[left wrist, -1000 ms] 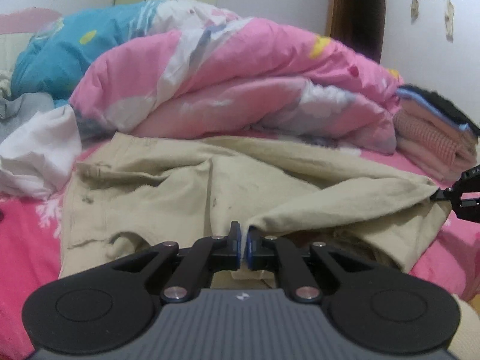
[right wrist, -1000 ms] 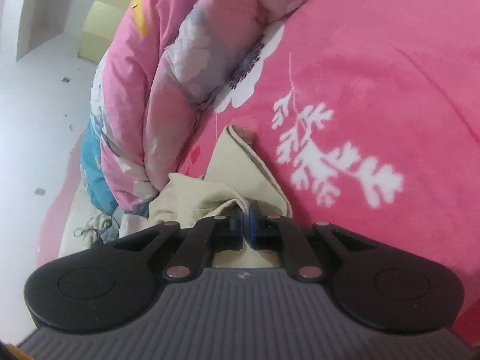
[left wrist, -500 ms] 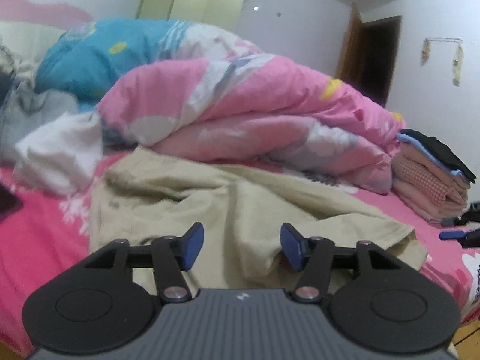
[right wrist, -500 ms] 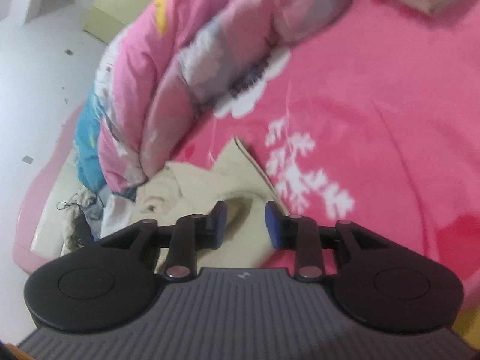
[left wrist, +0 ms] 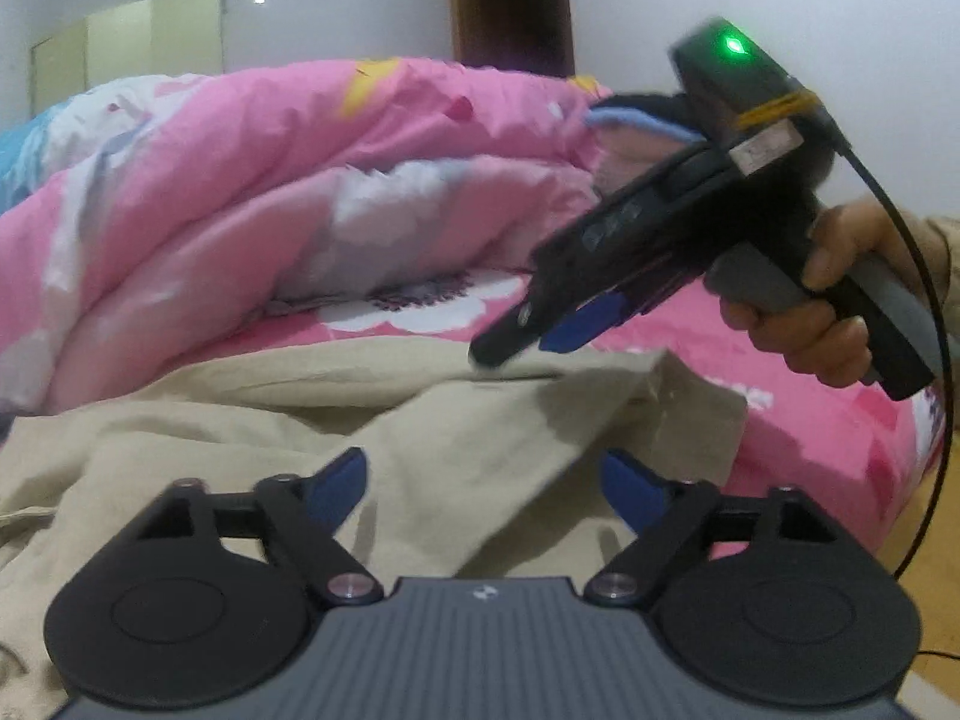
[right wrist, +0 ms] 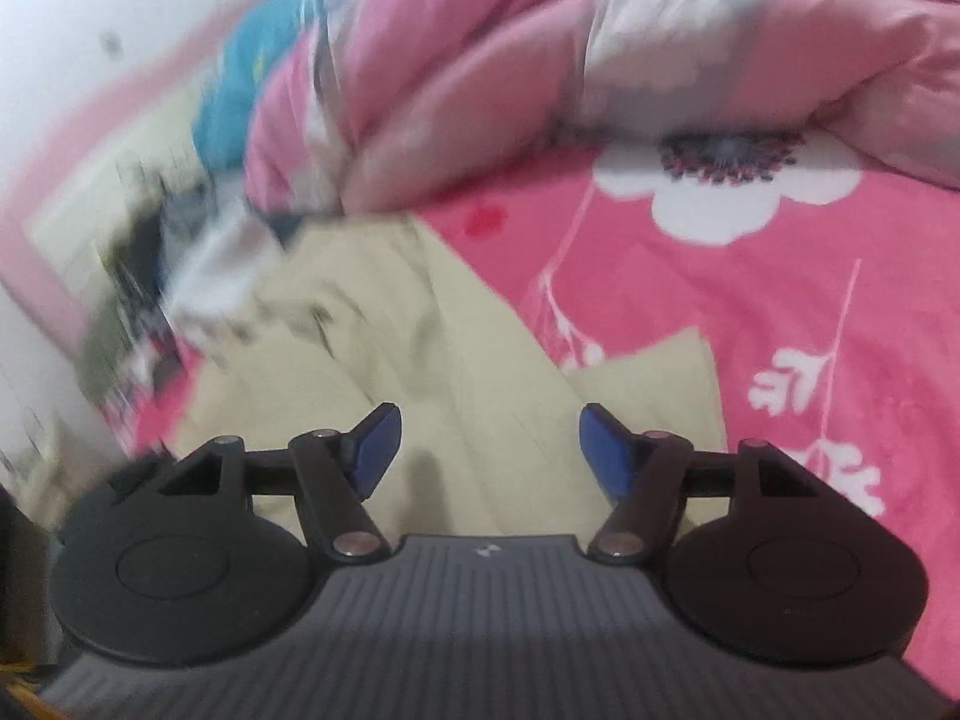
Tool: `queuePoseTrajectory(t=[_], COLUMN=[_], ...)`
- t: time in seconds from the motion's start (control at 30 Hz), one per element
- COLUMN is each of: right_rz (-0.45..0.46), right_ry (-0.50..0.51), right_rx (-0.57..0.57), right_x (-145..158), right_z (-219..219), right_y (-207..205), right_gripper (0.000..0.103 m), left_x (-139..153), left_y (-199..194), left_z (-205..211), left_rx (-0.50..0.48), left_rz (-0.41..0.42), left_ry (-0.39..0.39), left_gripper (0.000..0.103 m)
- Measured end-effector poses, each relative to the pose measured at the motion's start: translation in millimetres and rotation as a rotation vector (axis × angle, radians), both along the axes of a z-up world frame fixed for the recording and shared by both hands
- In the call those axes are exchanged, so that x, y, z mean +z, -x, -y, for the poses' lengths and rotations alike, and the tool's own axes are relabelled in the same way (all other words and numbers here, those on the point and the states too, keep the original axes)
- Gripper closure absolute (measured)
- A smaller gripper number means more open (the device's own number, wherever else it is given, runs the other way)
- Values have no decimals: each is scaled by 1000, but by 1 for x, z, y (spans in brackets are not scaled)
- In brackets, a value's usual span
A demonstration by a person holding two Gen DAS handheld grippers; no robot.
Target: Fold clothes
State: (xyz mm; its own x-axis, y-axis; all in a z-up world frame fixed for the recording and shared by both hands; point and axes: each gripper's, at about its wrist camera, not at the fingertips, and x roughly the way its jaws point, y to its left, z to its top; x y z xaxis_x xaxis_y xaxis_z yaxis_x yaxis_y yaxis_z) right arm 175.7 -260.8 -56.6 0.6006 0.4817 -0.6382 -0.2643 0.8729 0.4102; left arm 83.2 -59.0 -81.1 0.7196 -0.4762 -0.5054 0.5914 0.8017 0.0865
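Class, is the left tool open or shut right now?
Open: the left tool has its blue fingers spread wide over the beige garment, gripping nothing.

No readable text anywhere. Small pale logo mark on the left claw body [left wrist: 482, 592], same mark on the right claw body [right wrist: 483, 551], no letters in either. Pale label [left wrist: 765, 150] on the right claw's housing in the left wrist view, blurred, unreadable. Green indicator light [left wrist: 733, 47] lit above it.
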Motion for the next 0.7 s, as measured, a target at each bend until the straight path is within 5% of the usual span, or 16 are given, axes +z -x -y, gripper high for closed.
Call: queuePoseTrajectory(t=[0.07, 0.13, 0.2, 0.23, 0.5, 0.7], right_rz=[-16, -13, -31, -42, 19, 122], right_ry=[80, 97, 71, 54, 40, 145], right_rx=[20, 7, -27, -46, -119, -164], right_x=[-8, -15, -19, -21, 7, 51], right_z=[-8, -4, 6, 11, 14, 0], right_y=[0, 8, 12, 13, 13, 5], right_gripper=[43, 59, 82, 85, 95, 96], left_x=[-7, -9, -5, -3, 11, 19], left_y=[-7, -12, -8, -6, 8, 32], left_z=[2, -2, -10, -14, -47, -76], left_rx=[32, 63, 66, 68, 83, 74], left_rz=[-21, -33, -39, -42, -68, -88], left_ry=[1, 14, 44, 60, 184, 265], left_gripper=[46, 69, 85, 88, 97, 98])
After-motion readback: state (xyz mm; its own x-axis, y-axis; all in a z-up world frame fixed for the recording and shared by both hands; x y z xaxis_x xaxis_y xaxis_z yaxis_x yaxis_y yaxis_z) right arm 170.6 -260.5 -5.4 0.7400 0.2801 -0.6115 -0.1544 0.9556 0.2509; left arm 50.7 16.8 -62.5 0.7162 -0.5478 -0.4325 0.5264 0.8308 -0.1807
